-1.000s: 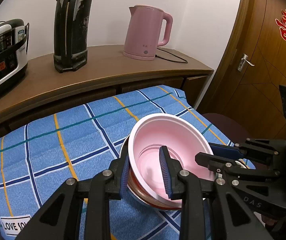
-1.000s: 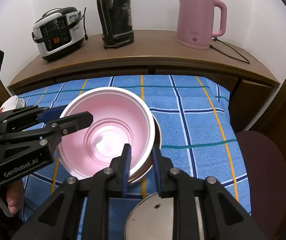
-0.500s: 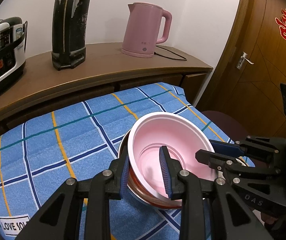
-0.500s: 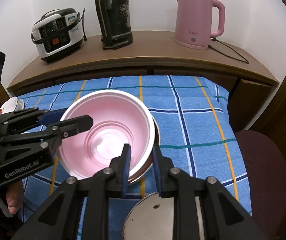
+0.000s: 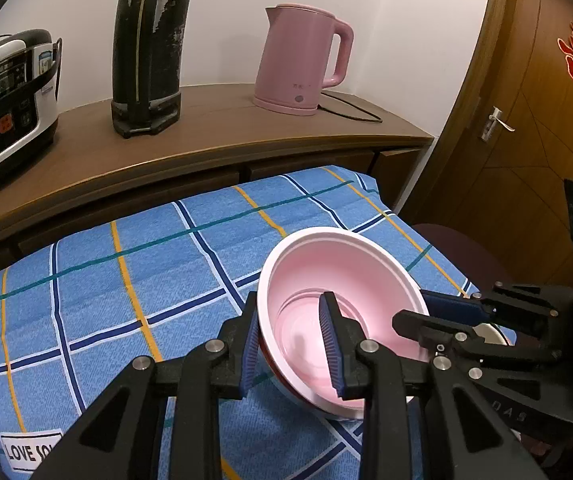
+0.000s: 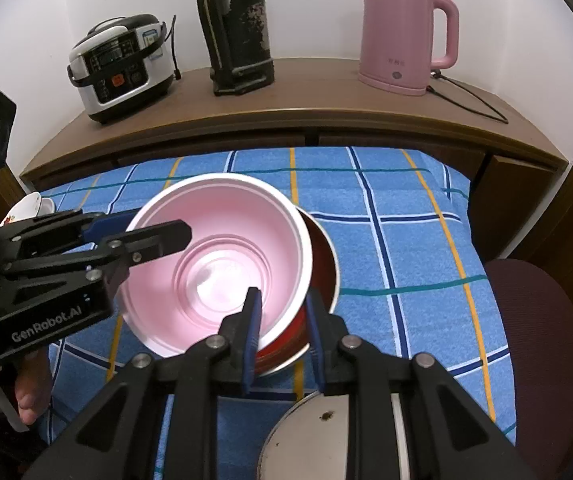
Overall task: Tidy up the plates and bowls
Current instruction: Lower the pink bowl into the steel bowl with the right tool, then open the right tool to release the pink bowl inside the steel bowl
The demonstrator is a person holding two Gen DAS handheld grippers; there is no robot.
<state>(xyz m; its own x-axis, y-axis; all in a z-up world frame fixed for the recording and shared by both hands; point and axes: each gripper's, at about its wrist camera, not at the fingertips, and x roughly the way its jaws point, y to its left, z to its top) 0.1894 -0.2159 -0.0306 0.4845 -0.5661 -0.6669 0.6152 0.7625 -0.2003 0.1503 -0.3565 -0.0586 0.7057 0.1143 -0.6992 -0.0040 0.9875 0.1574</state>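
Presently both tools clench opposite rims of the stacked bowls — the left tool (image 5: 292, 344) on the pale pink plastic bowl (image 6: 222, 256), the right tool (image 6: 282, 328) across that wall and the red steel-rimmed bowl (image 6: 318, 280) it nests in. Judged purpose: steadying the nest on the blue checked cloth surface (image 6: 398, 256). Both bowls look empty — a round metal lid (image 6: 326, 440) lies beside them.

Both wrist cameras are looking steeply down from close range, sharing the round pink plastic bowl (image 5: 342, 312) (image 6: 222, 256) from opposite sides.
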